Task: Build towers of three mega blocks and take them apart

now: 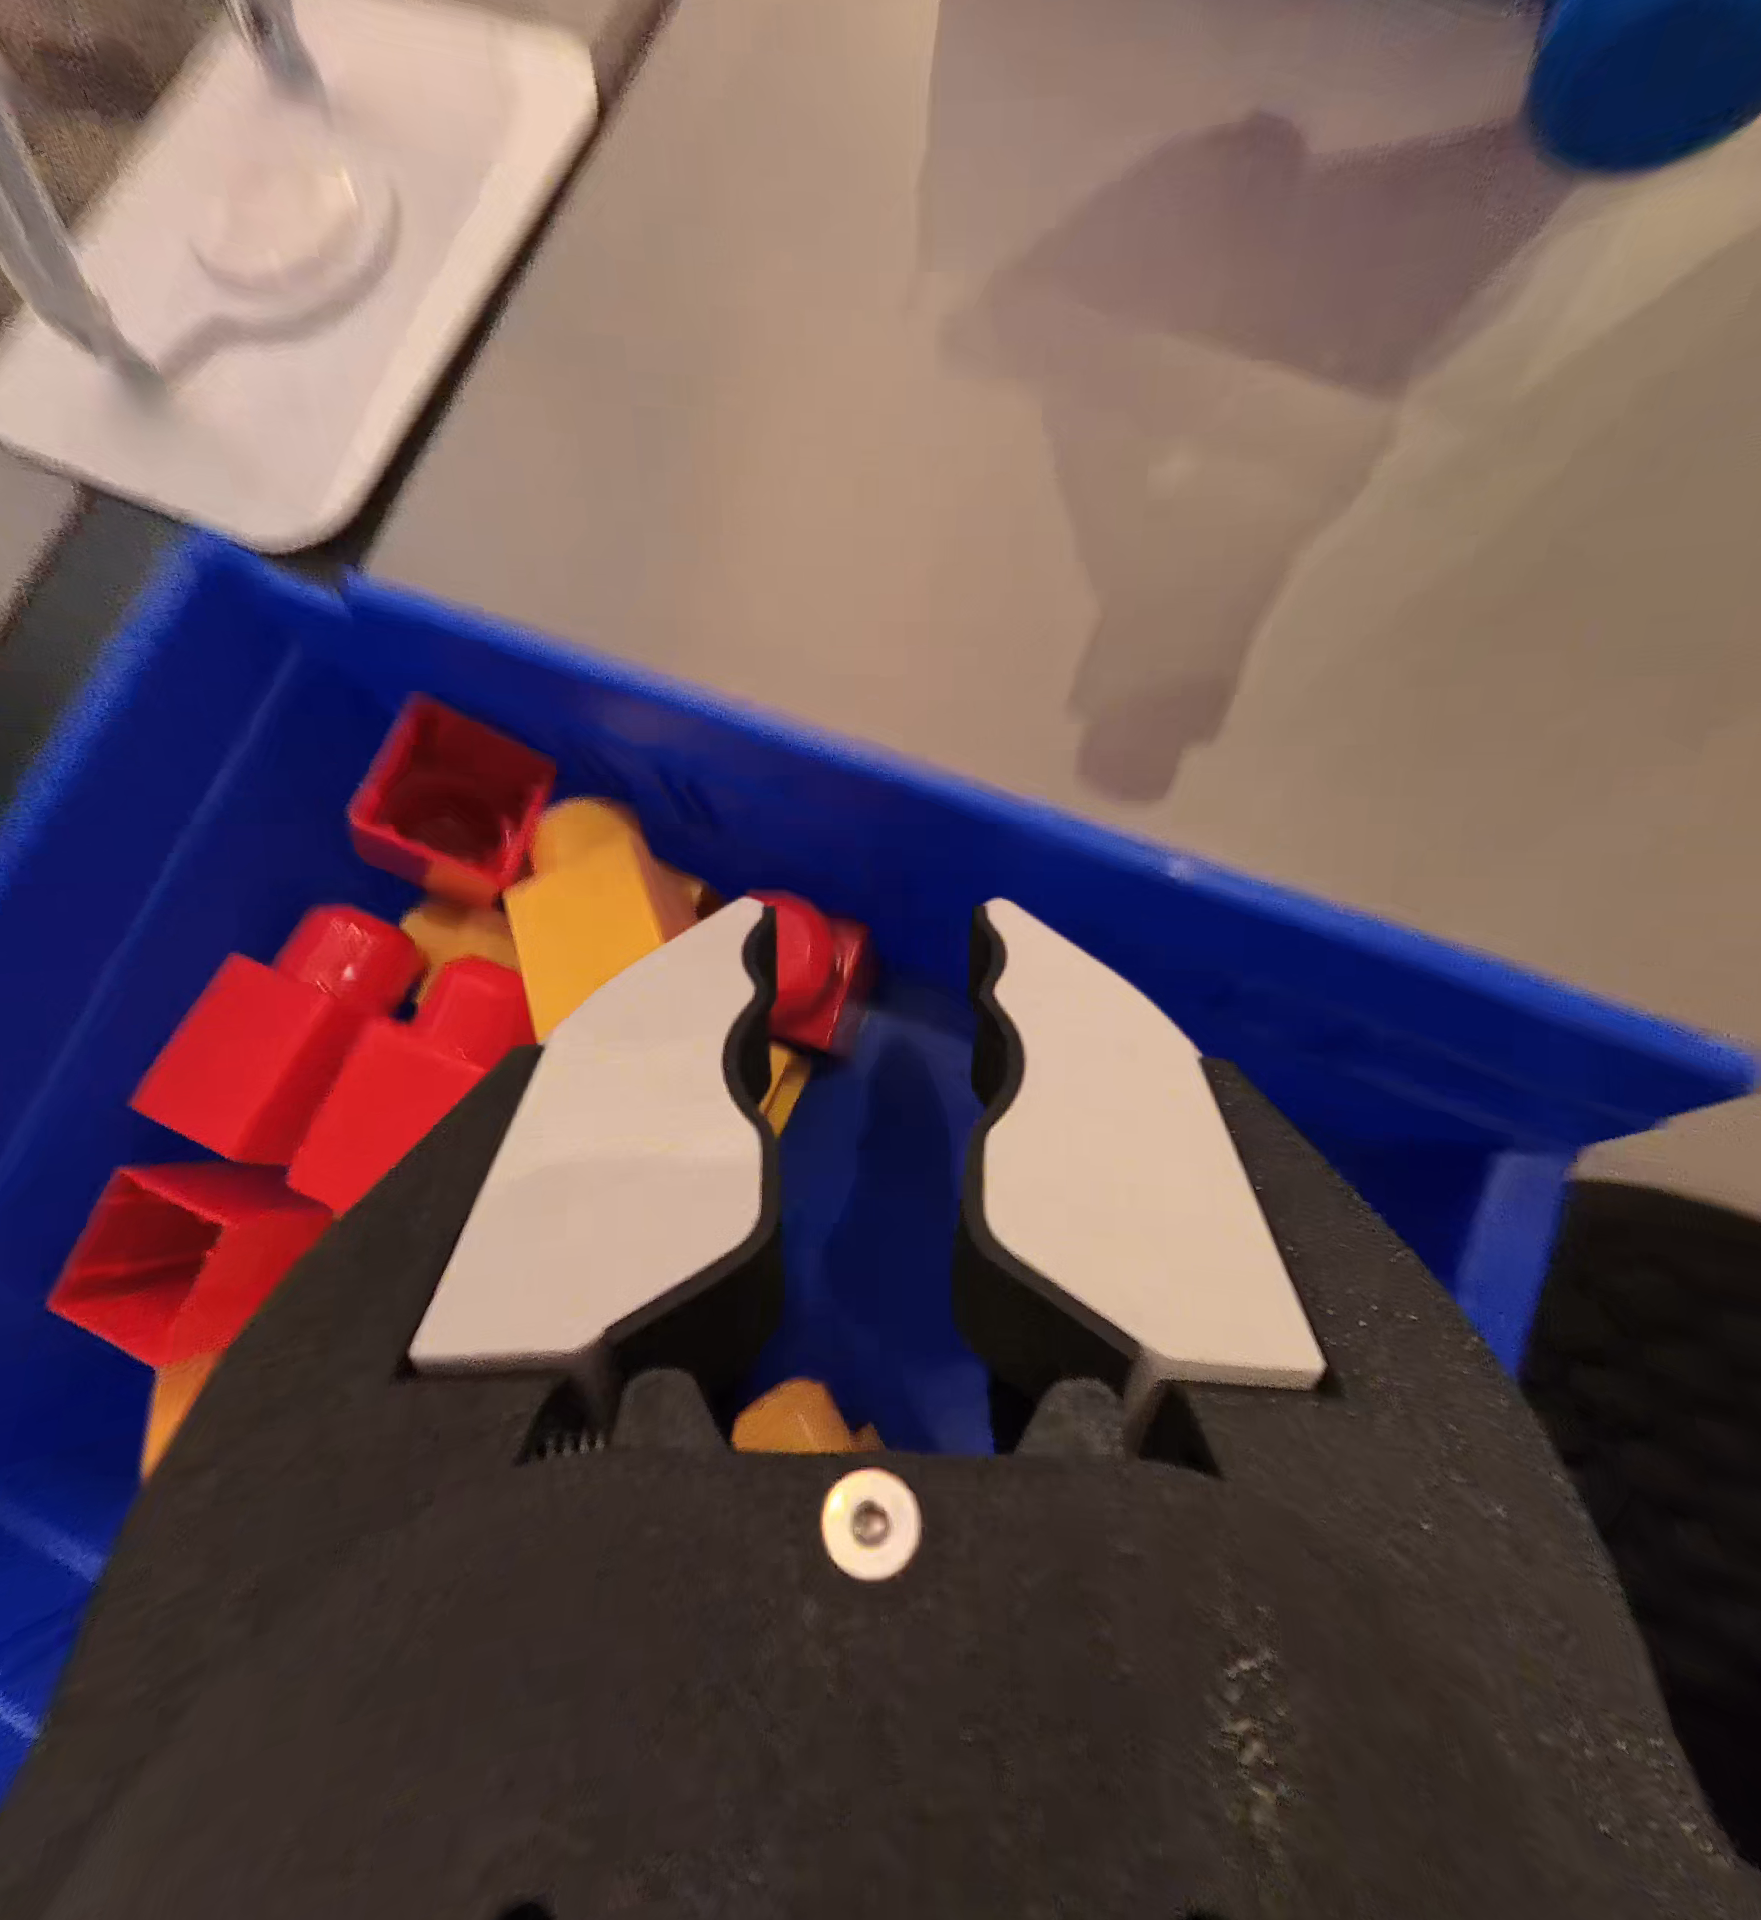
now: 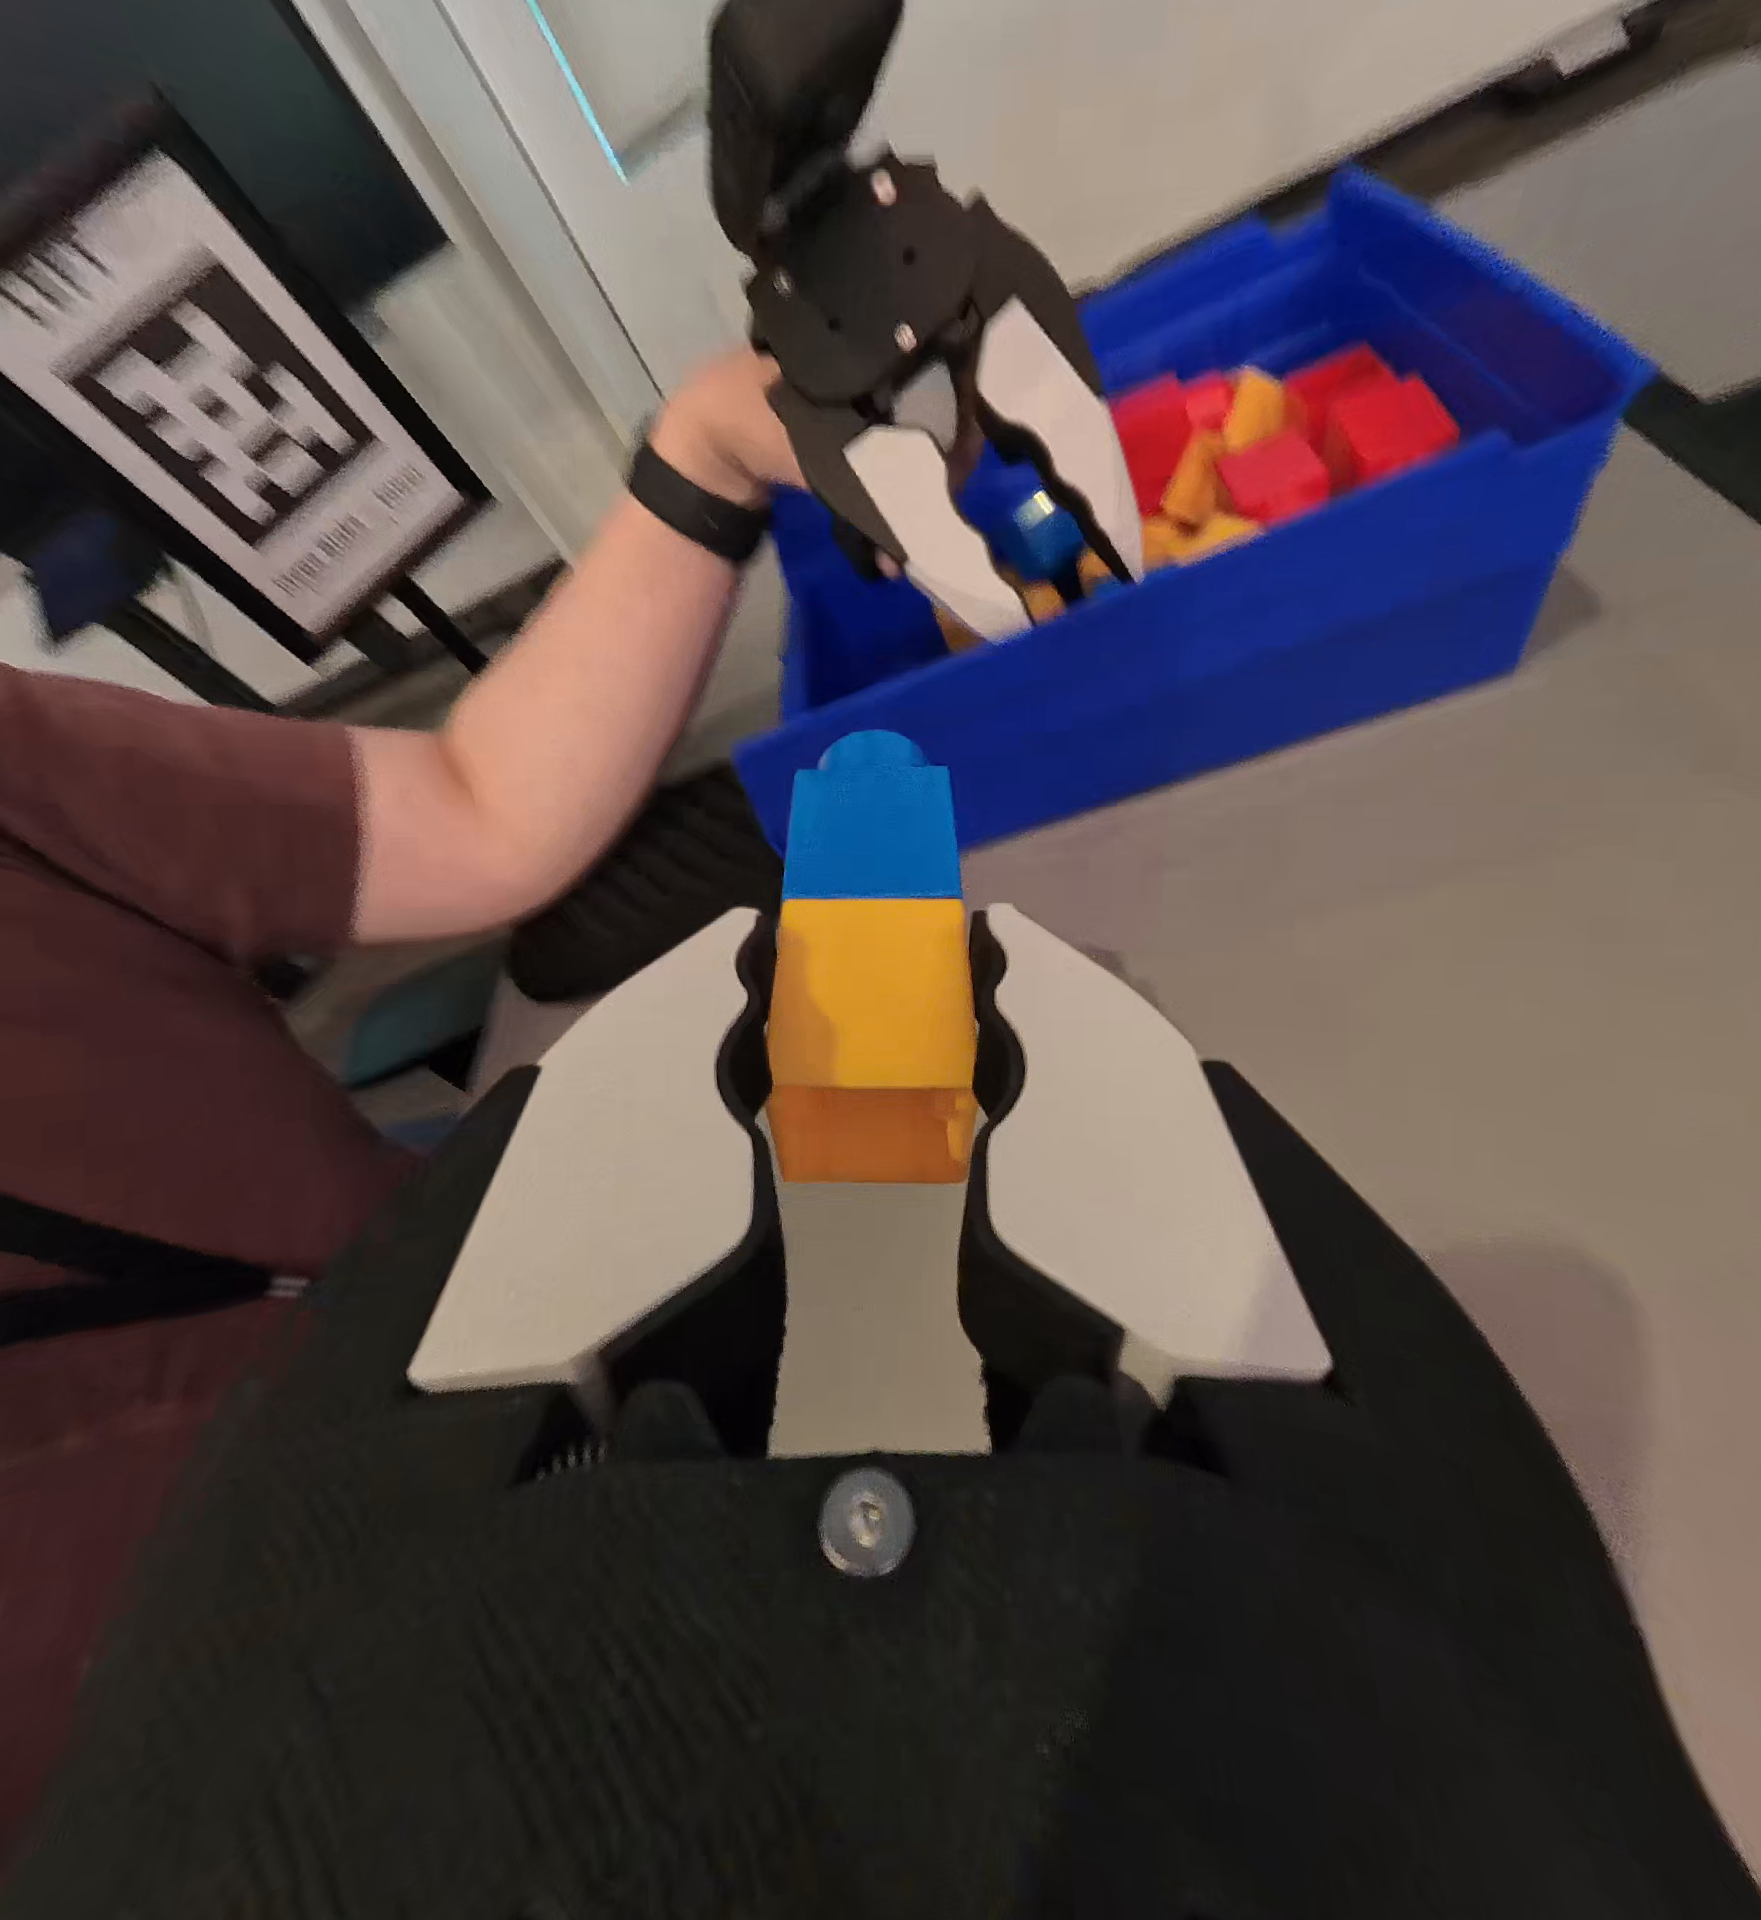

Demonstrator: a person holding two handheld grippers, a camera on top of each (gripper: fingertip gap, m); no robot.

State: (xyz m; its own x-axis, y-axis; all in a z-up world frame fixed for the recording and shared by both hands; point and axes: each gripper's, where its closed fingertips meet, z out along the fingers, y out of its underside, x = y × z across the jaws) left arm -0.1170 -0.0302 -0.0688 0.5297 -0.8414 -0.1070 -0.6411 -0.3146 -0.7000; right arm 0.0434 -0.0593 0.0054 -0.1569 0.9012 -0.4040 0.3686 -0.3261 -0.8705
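Our right tongs clamp a yellow block, both pads pressed to its sides, a blue block stacked on it; our left tongs hang open over the blue bin; red blocks and yellow ones lie inside the bin, which stands on the counter.

My bin is bright blue. The blocks inside it are red and yellow-orange. I hold a yellow block with a blue block on top. My fingers are grey with black edges. The table is plain grey.
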